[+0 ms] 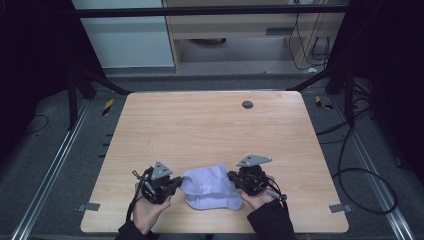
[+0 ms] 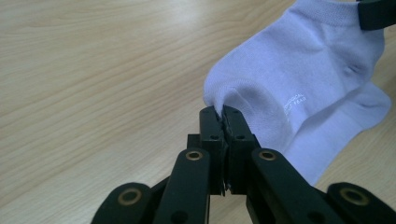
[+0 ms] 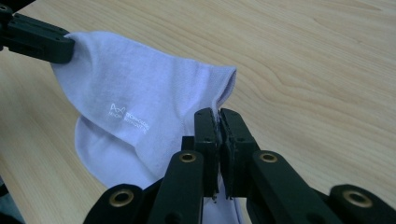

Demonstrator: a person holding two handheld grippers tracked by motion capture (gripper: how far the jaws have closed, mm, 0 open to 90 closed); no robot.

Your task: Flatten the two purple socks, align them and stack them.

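Observation:
A pale lilac ankle sock [image 1: 210, 186] hangs between my two grippers near the table's front edge. My left gripper [image 1: 178, 183] is shut on the sock's toe end [image 2: 219, 100], its jaws pinched tight on the fabric. My right gripper [image 1: 231, 178] is shut on the cuff edge [image 3: 223, 93]. In the left gripper view the sock [image 2: 303, 79] spreads up and right, with small white lettering on it. In the right gripper view the sock [image 3: 135, 112] stretches left to the other gripper's black jaw [image 3: 42, 39]. The sock's lower part droops onto the table [image 1: 210, 125].
A small dark round disc [image 1: 247, 104] is set in the wooden table near its far edge. Metal rails and cables run along the floor on both sides. A hand and dark sleeve [image 1: 265, 210] come in from the bottom on each side.

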